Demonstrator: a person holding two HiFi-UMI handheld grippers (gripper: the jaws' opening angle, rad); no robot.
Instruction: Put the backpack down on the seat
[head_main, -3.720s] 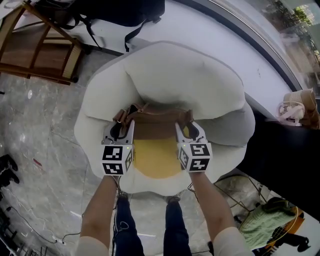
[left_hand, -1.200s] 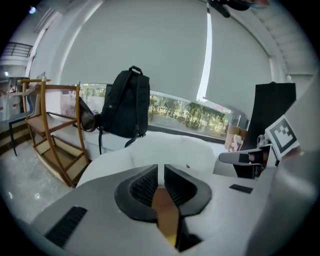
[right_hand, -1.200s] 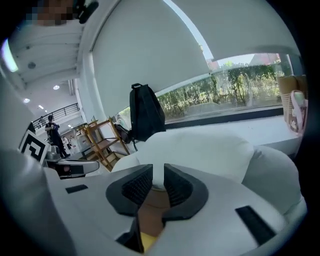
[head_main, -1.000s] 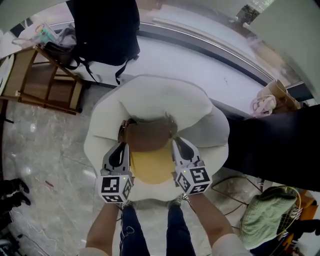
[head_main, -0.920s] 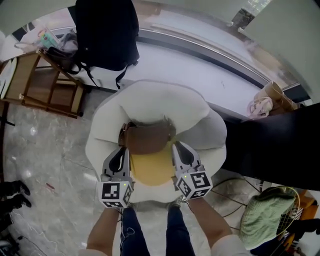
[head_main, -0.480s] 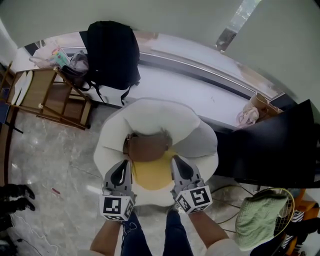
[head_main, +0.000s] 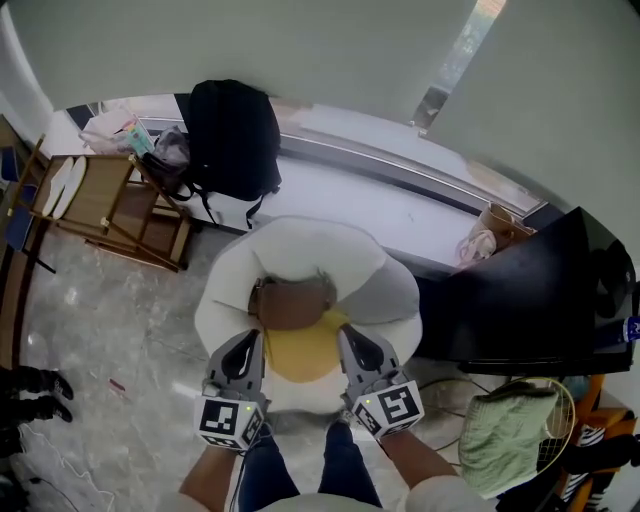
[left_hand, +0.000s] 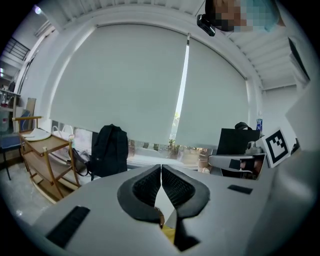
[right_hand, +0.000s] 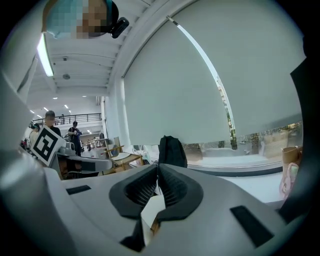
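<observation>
A small brown backpack (head_main: 293, 303) rests on the yellow seat cushion (head_main: 305, 352) of a round white armchair (head_main: 310, 245), leaning against its backrest. Both grippers hang in front of the seat, apart from the bag. In the head view my left gripper (head_main: 243, 340) is at the cushion's left front and my right gripper (head_main: 352, 336) at its right front. The left gripper view shows the left gripper (left_hand: 161, 168) shut and empty. In the right gripper view the right gripper (right_hand: 157, 168) closes its last bit, tips meeting on nothing.
A black backpack (head_main: 235, 140) leans on the window ledge behind the chair, next to a wooden rack (head_main: 100, 205). A black desk (head_main: 520, 300) stands right of the chair, with a paper bag (head_main: 483, 232) on the ledge and a green cloth (head_main: 505, 435) on the floor.
Both grippers have drawn back from the brown backpack toward the seat's front edge and closed. The bag stays on the seat, and the head view has pulled away from the chair.
</observation>
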